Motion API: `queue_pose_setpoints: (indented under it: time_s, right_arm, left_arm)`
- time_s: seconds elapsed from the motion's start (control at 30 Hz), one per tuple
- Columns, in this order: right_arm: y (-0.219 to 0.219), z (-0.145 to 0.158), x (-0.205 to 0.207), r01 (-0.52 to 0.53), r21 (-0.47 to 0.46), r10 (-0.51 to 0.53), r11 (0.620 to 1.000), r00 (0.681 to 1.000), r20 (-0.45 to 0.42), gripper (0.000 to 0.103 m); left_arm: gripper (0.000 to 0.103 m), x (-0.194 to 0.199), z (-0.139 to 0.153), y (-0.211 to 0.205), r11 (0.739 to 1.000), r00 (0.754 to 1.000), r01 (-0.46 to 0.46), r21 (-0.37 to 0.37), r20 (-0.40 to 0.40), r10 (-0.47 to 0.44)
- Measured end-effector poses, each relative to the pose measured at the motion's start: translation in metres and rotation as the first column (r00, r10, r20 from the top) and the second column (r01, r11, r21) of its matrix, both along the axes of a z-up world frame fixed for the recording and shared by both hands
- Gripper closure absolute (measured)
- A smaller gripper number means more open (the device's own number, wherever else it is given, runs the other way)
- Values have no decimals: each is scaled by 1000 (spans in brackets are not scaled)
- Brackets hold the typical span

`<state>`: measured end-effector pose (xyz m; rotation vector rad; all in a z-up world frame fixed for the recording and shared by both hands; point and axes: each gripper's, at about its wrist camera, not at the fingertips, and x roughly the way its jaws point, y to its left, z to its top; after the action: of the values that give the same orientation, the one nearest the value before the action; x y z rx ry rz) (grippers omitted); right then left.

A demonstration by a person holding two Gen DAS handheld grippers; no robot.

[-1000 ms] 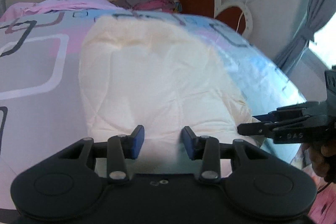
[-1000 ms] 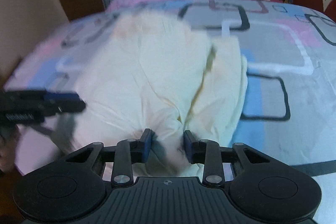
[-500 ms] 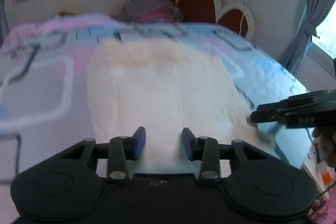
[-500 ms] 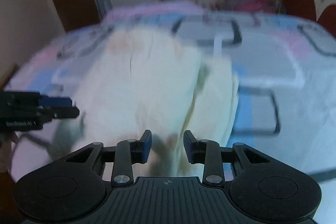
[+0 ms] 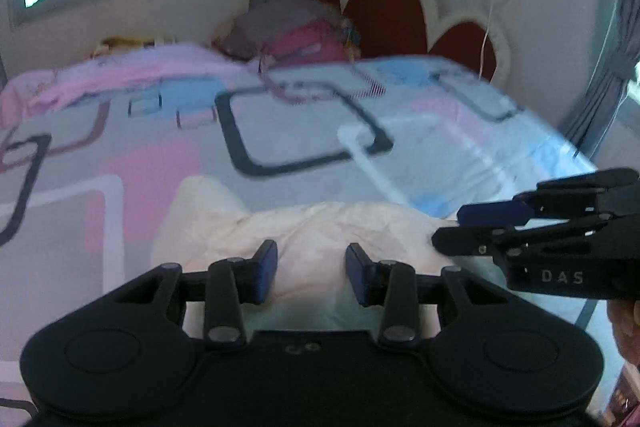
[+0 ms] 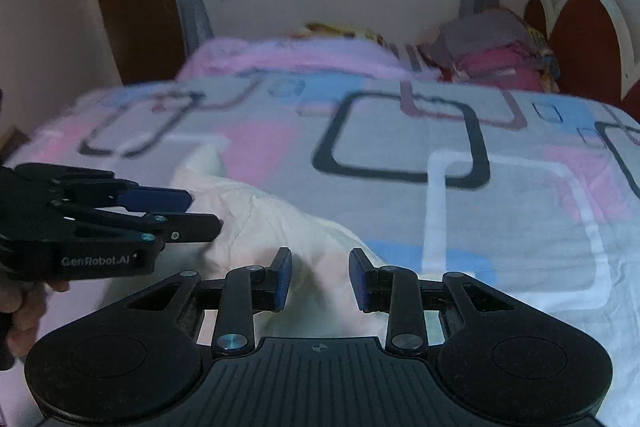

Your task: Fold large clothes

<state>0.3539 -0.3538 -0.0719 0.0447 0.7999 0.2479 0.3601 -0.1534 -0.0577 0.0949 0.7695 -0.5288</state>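
A cream-white garment [image 5: 320,231] lies bunched on the bed near its front edge; it also shows in the right wrist view [image 6: 280,227]. My left gripper [image 5: 311,273] is open, held just above the garment's near part with nothing between its fingers. My right gripper [image 6: 320,279] is open too, over the garment's right part. Each gripper shows in the other's view: the right one [image 5: 460,227] at the right, the left one [image 6: 200,213] at the left, both over the cloth.
The bed [image 5: 304,131] has a cover with grey, pink and blue squares. A pile of folded clothes [image 5: 296,35] lies by the red scalloped headboard [image 5: 384,11]. A pink blanket [image 6: 288,59] lies along the far side under the window.
Both grippers have risen and tilted up, so more bed and less garment is in view. The garment, spread long before, now lies shorter and bunched near the front. The right gripper has let go of the cloth.
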Motion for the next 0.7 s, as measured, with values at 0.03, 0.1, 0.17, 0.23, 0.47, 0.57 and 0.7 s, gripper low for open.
queue_pose_setpoints:
  time_s: [0.03, 0.1, 0.17, 0.23, 0.47, 0.57, 0.7]
  right_arm:
    - [-3, -9, 1, 4, -7, -4, 1000, 1000, -20, 70]
    - [-9, -24, 5, 15, 4, -15, 1000, 998, -57, 70]
    - [-14, -36, 6, 32, 33, -29, 999, 996, -87, 70]
    - [-15, -45, 7, 36, 36, -32, 999, 994, -104, 70]
    - [-13, -50, 7, 33, 20, -30, 999, 990, -135, 70]
    - [-16, -24, -12, 42, 42, -39, 998, 996, -80, 70]
    - [-19, 8, -57, -4, 66, 4, 998, 1000, -3, 70]
  left_arm:
    - [66, 1, -6, -3, 1000, 1000, 2, 16, -9, -1]
    - [66, 0, -16, -6, 999, 1000, -1, 33, -24, 2]
    - [66, -1, -23, -5, 999, 999, -4, 34, -36, 5]
    - [65, -2, -28, -7, 999, 999, 3, 52, -39, -1]
    - [66, 0, -32, -13, 995, 999, 16, 99, -50, -11]
    - [66, -12, -15, -8, 996, 999, 11, 93, -33, -8]
    - [66, -53, 13, 12, 999, 999, 39, 36, 21, -40]
